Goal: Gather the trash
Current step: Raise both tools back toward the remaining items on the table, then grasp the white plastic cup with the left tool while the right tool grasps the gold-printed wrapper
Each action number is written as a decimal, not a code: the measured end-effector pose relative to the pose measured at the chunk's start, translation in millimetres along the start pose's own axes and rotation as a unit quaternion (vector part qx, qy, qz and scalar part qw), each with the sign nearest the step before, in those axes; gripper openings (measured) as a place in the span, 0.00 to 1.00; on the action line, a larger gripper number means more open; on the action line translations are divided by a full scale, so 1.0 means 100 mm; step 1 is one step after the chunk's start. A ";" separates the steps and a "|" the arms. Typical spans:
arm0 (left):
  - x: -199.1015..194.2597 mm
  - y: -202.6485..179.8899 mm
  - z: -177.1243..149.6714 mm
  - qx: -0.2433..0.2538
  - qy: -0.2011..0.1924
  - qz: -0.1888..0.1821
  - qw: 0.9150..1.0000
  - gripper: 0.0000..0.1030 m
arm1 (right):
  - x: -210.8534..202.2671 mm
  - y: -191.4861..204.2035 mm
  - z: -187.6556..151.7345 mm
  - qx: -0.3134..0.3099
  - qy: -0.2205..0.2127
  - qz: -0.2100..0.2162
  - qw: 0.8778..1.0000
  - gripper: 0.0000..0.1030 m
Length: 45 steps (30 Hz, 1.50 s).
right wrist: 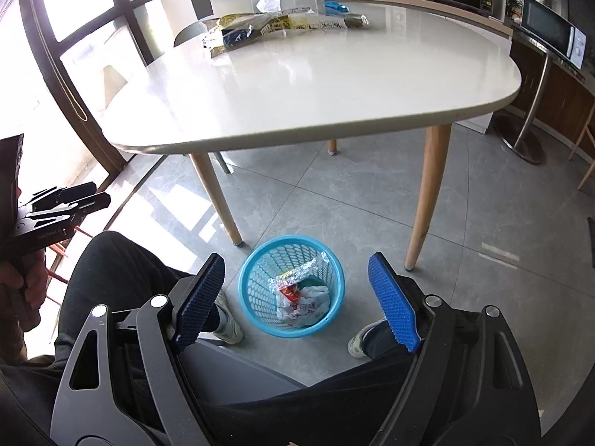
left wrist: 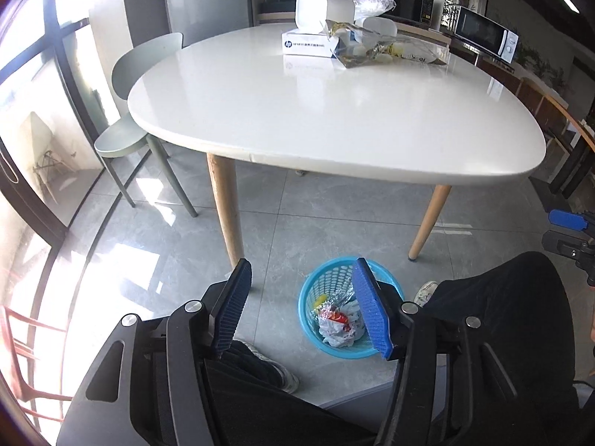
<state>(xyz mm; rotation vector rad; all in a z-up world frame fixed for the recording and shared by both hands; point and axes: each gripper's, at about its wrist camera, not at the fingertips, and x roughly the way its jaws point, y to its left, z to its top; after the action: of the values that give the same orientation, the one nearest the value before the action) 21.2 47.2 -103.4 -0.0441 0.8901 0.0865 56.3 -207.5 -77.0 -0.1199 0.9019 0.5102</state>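
A blue plastic basket [left wrist: 316, 282] stands on the floor in front of the white table [left wrist: 334, 119]; it also shows in the right wrist view [right wrist: 260, 271]. It holds crumpled trash [left wrist: 338, 325]: white wrappers, foil and a red packet, also seen in the right wrist view [right wrist: 301, 297]. My left gripper [left wrist: 301, 282] is open and empty, held above the floor just left of the basket. My right gripper [right wrist: 295, 275] is open and empty above the basket. Clear and yellow plastic packaging [left wrist: 372, 46] lies at the table's far end, also in the right wrist view [right wrist: 267, 26].
A white HP box [left wrist: 308, 44] and white containers [left wrist: 312, 9] sit by the packaging. A green chair [left wrist: 137, 111] stands left of the table. Wooden table legs [left wrist: 227, 204] flank the basket. The person's legs and shoes [right wrist: 227, 319] are beside it. Microwaves [left wrist: 487, 33] line the back counter.
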 end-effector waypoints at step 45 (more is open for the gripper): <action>0.27 -0.09 2.00 -0.021 -0.095 -0.033 0.995 0.57 | 0.68 -0.06 2.30 -0.197 -0.024 -0.057 0.979 0.82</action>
<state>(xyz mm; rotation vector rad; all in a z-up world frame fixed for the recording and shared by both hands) 194.3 55.1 1.2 -0.1029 0.6970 0.0465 259.3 -116.6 12.5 -0.5146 0.7341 0.5782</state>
